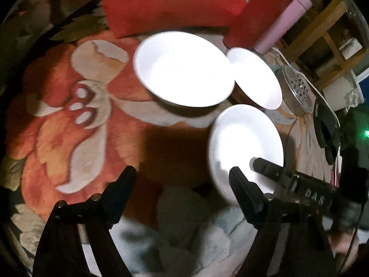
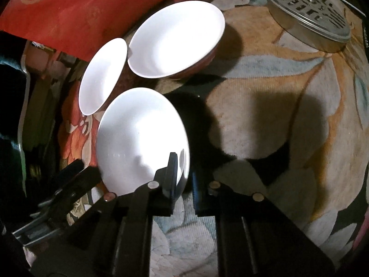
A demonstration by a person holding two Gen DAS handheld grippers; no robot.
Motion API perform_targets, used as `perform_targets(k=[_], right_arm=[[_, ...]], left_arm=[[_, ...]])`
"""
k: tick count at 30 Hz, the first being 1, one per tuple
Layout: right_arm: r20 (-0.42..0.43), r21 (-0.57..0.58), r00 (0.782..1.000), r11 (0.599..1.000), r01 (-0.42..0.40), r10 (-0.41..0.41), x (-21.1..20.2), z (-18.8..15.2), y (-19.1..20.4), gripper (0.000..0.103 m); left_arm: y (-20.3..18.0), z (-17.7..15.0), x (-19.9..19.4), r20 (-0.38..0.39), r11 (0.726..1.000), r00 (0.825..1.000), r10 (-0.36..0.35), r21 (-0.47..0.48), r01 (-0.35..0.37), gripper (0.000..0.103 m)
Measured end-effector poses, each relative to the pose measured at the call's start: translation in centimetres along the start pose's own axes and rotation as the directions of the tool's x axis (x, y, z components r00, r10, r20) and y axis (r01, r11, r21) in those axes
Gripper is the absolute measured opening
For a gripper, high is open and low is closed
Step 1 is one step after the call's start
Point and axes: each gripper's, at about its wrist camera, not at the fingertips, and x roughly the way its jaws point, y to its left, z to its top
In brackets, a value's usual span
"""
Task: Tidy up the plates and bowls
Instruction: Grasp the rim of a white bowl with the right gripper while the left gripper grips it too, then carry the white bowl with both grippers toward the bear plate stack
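**Step in hand:** stacking, judged from the layout. 1 dish is gripped and 2 rest on the floral textile (image 1: 69, 120).

**Left tongs** (image 1: 183, 175): open wide and empty. They hover low over the textile, pointing forward, and touch no dish.

**Large white bowl** (image 1: 184, 69): upright on the textile in front of the red cushion (image 1: 170, 2). It is the leftmost dish in the left wrist view.

**Red-sided bowl** (image 1: 256, 76): upright, just right of the large white bowl. The rims are close, but contact cannot be confirmed.

**Shallow white dish** (image 2: 140, 136): nearest to both cameras. It appears tilted, and the broad shadow beside it suggests it is off the textile.

**Right tongs** (image 2: 184, 177): closed narrowly on the near rim of the shallow white dish, with 1 finger inside the dish and 1 outside. The tool reaches in from the right, angled toward the 2 resting bowls.

**Perforated metal lid** (image 2: 309, 16): far right, well apart from the dishes.

**Next move (judgement):**
1. Carry the shallow white dish level over a resting bowl.
2. Centre it, lower it, then release.
3. A rim-only grip allows rotation, so move slowly.
4. The left tongs are free to steady the receiving bowl.
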Motion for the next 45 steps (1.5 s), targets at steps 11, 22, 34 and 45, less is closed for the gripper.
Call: perform_targets(k=[11, 22, 34, 45], right_arm=[[0.016, -0.055, 0.999, 0.998, 0.042, -0.041, 0.1, -0.1, 0.8, 0.012], [0.038, -0.129, 0.998, 0.990, 0.057, -0.052, -1.1, -1.3, 1.9, 0.012], [0.101, -0.162, 0.994, 0.985, 0.051, -0.035, -7.2, -2.9, 3.9, 0.012], [0.123, -0.118, 0.991, 0.991, 0.063, -0.048, -13.0, -5.9, 2.1, 0.012]], left_arm=[[-3.8, 0.4, 3.4, -0.048, 0.993, 0.999, 0.014, 0.120, -0.009, 0.016], [-3.0, -1.4, 0.5, -0.012, 0.990, 1.000, 0.002, 0.139, 0.000, 0.016], [-4.8, -2.7, -6.8, 0.073, 0.985, 0.997, -0.003, 0.172, -0.009, 0.016], [-10.3, -5.2, -10.0, 0.063, 0.968, 0.998, -0.026, 0.250, 0.009, 0.016]])
